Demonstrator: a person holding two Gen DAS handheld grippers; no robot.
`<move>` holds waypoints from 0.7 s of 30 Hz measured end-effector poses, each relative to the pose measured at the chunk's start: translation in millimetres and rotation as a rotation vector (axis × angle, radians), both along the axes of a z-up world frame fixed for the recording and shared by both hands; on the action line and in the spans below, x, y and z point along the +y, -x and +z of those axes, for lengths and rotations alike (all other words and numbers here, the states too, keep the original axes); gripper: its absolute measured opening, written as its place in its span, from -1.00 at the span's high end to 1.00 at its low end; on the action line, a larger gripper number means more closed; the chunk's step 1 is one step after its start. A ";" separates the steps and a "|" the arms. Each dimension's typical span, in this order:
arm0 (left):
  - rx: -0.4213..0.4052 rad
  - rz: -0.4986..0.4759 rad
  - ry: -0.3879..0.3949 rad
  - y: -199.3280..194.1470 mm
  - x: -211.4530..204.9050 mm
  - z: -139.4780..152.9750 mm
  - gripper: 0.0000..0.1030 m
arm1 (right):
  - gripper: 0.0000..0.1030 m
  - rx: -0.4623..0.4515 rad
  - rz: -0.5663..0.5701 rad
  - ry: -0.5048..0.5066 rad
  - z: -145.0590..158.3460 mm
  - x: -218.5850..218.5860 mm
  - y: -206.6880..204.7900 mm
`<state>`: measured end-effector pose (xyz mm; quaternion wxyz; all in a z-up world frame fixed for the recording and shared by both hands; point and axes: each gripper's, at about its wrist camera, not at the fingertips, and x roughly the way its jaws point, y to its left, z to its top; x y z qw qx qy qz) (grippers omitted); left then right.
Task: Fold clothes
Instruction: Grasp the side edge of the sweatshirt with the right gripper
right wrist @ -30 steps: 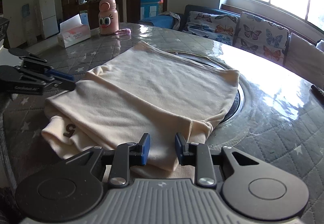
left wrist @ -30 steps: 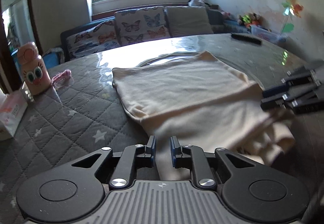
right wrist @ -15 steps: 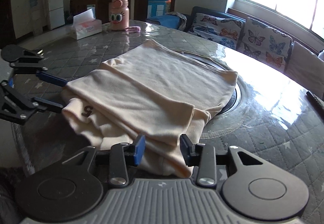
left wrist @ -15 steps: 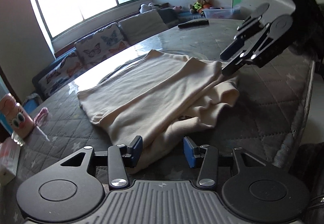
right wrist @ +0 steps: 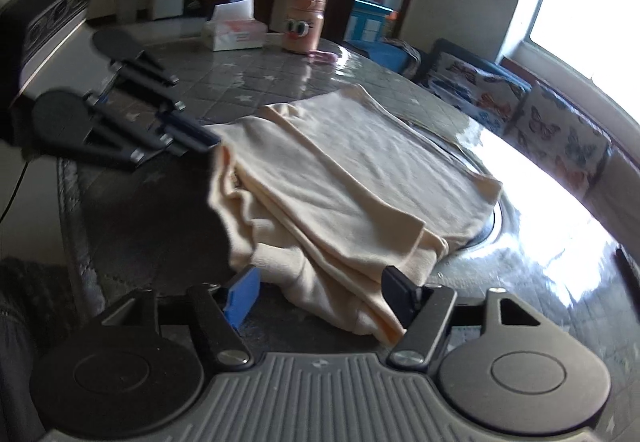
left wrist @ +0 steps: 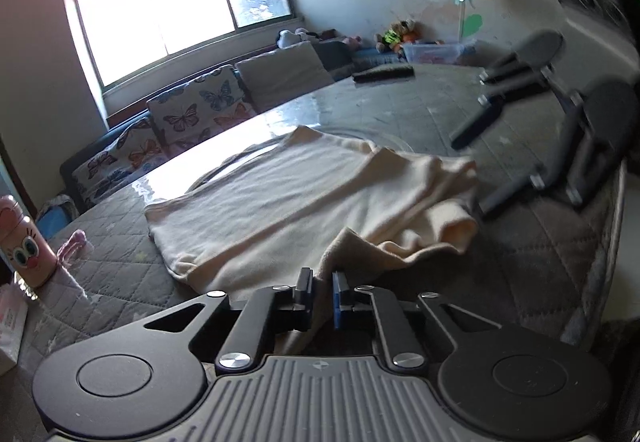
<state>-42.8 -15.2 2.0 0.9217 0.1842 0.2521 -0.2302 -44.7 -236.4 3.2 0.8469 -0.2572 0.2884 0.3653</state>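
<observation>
A cream garment (left wrist: 304,194), folded over in layers, lies on the grey quilted table (left wrist: 120,262). My left gripper (left wrist: 321,286) is at its near edge. Its jaws are closing and pinch a raised fold of the cloth. In the right wrist view the left gripper (right wrist: 200,136) sits at the garment's (right wrist: 360,170) left corner. My right gripper (right wrist: 320,296) has its jaws opening wide. The garment's near corner lies between the fingers (right wrist: 240,298), and neither pad presses on it. From the left wrist view, the right gripper (left wrist: 472,174) stands at the garment's far right end.
A pink cartoon bottle (right wrist: 302,22) and a tissue box (right wrist: 234,32) stand at the table's far side. A black remote (left wrist: 384,74) lies near the back. Beyond the table is a sofa with butterfly cushions (left wrist: 192,110). The table's edge (left wrist: 616,202) runs close to the right gripper.
The left jaws opened and then closed onto a fold of the garment. The right jaws spread steadily wider around the near corner. Both views have rolled and shifted sideways.
</observation>
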 end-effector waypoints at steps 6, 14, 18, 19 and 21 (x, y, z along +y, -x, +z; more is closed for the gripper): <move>0.020 0.040 0.089 -22.1 7.8 19.1 0.82 | -0.47 -0.035 0.061 0.027 -5.9 12.3 -1.5; 0.035 0.036 0.120 -37.2 10.8 25.8 0.82 | -0.13 -0.032 0.038 0.041 -20.4 19.4 -26.4; 0.051 0.022 0.113 -29.5 13.1 20.7 0.81 | 0.37 0.010 0.012 0.008 -19.9 15.9 -41.0; 0.053 0.019 0.111 -26.3 14.0 19.5 0.78 | 0.48 0.023 0.004 -0.004 -18.7 14.4 -45.0; 0.056 0.017 0.103 -19.5 15.8 16.6 0.73 | 0.57 0.048 -0.008 -0.030 -15.0 11.7 -51.4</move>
